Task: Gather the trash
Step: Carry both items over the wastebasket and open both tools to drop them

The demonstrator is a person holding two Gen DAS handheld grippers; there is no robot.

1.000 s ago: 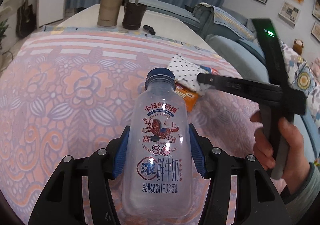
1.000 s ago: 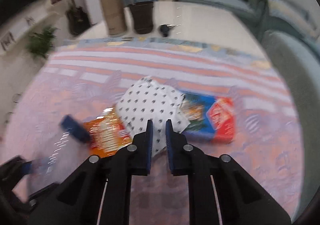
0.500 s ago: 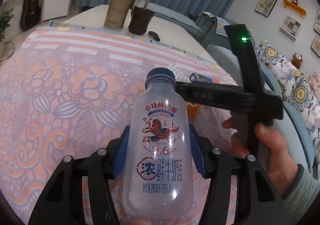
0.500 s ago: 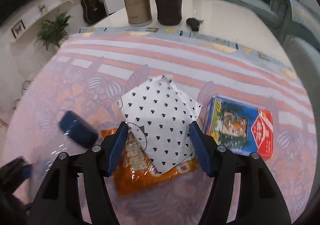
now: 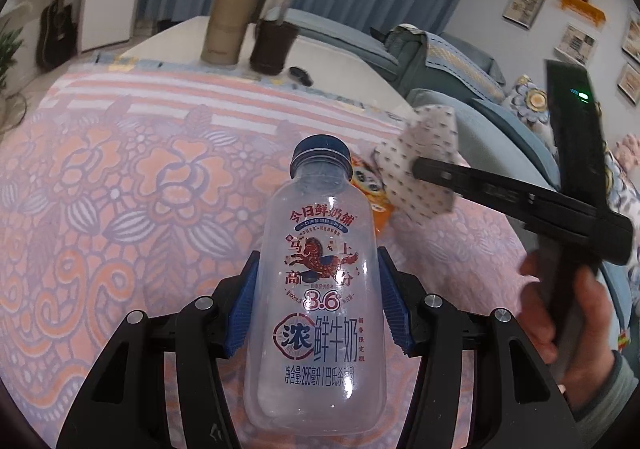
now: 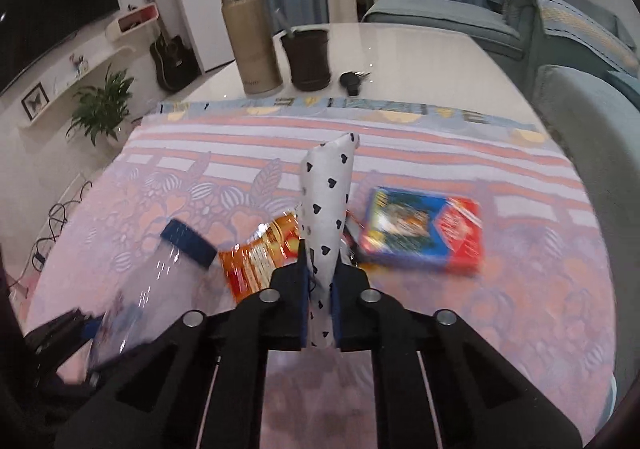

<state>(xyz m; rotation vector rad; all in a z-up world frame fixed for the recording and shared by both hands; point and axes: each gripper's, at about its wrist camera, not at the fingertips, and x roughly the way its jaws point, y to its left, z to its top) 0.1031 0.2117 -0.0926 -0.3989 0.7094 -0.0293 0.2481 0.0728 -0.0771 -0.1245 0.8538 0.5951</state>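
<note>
My left gripper [image 5: 316, 301] is shut on an empty clear milk bottle [image 5: 320, 281] with a blue cap, held above the table. The bottle also shows blurred in the right wrist view [image 6: 160, 261]. My right gripper [image 6: 320, 285] is shut on a white paper wrapper with black hearts [image 6: 328, 205], lifted off the table; it also shows in the left wrist view [image 5: 424, 165]. An orange snack packet [image 6: 260, 253] lies under it, beside a blue and red box [image 6: 424, 237].
A pink floral cloth [image 5: 100, 189] covers the table. A tan flask [image 6: 252, 45], a dark cup [image 6: 308, 57] and keys [image 6: 352, 81] stand at the far end. Blue-grey sofas [image 6: 572, 97] lie to the right.
My right gripper opened over the heart-pattern wrapper, then shut on it and raised it off the orange packet. The left gripper kept hold of the bottle.
</note>
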